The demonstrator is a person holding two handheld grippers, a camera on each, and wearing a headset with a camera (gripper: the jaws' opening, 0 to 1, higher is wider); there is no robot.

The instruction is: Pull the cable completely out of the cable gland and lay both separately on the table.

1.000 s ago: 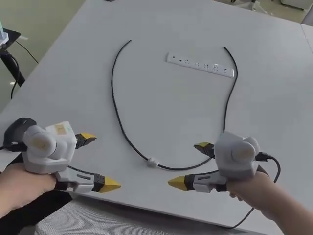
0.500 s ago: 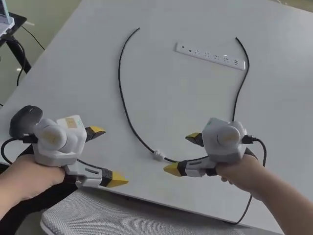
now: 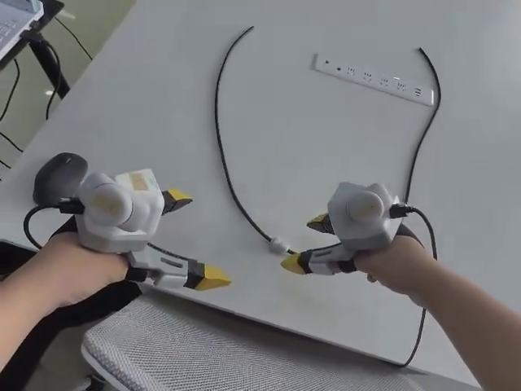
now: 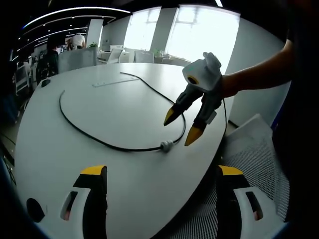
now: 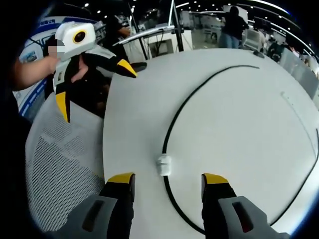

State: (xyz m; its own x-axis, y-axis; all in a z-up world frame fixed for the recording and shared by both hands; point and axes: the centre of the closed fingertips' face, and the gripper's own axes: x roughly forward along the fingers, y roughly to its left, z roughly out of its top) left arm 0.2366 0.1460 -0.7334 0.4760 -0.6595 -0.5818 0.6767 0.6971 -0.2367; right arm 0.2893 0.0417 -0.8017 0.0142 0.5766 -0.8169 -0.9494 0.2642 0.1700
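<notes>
A long black cable (image 3: 221, 155) lies in a wide loop on the white table (image 3: 326, 147). A small white cable gland (image 3: 279, 243) sits on it near the front edge. My right gripper (image 3: 305, 242) is open just right of the gland, low over the table. In the right gripper view the gland (image 5: 163, 165) lies just ahead of the open right gripper (image 5: 168, 178). My left gripper (image 3: 197, 238) is open and empty at the table's front edge, left of the gland. The left gripper view shows the gland (image 4: 166, 146) ahead and the right gripper (image 4: 180, 128) just beyond it.
A white power strip (image 3: 374, 79) lies at the back of the table. A dark round object (image 3: 59, 175) sits by the left hand. A grey mesh chair seat (image 3: 163, 358) is below the front table edge. People stand far off in the room.
My right gripper has moved left and closed in on the gland, its tips now beside it. The left gripper stays about where it was. The head camera has shifted.
</notes>
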